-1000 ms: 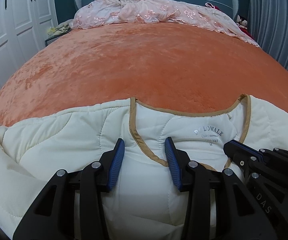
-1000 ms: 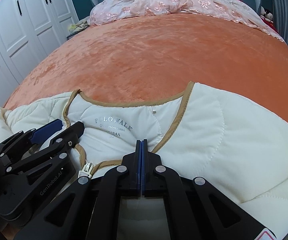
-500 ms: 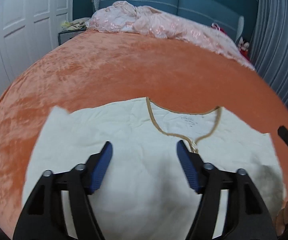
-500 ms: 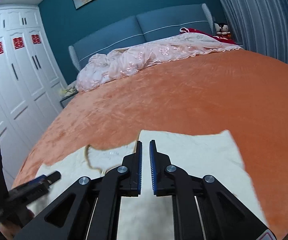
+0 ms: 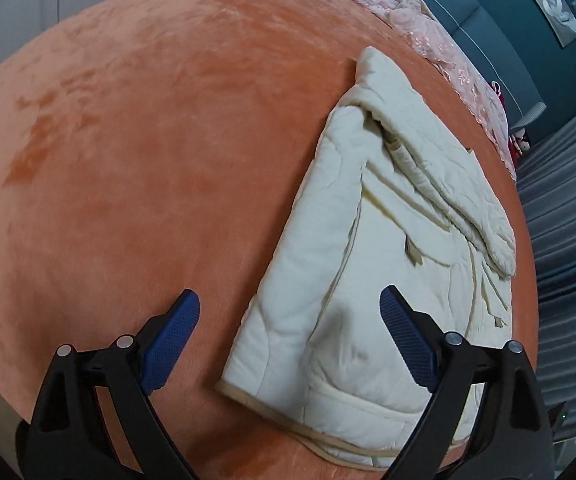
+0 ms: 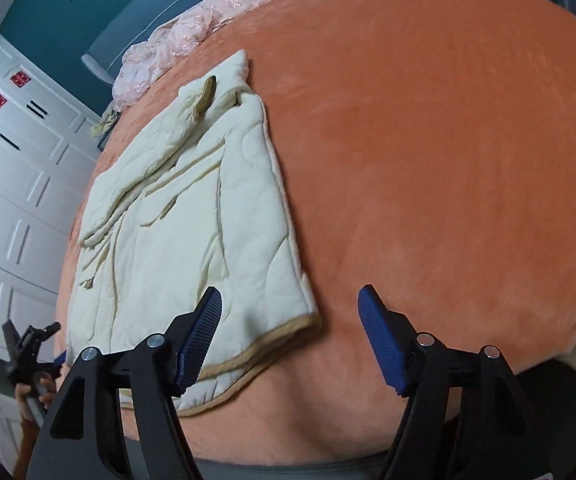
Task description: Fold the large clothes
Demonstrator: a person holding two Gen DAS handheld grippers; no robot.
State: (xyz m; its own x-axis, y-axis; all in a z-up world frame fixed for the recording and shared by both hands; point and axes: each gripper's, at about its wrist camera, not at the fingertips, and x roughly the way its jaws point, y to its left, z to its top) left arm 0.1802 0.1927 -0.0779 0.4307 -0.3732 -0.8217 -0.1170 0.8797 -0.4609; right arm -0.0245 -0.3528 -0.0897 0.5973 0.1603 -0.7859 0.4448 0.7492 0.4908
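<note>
The quilted jacket lies lengthwise on the orange bedspread, hem nearest. Left gripper and right gripper jaws are opening, empty, seemingly poised for the next fold.

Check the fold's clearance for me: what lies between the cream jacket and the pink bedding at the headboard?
Only bare orange blanket; in both wrist views a strip of it separates the cream jacket from the pink bedding.

left wrist: downward over bed | right wrist: same | shared: cream jacket
</note>
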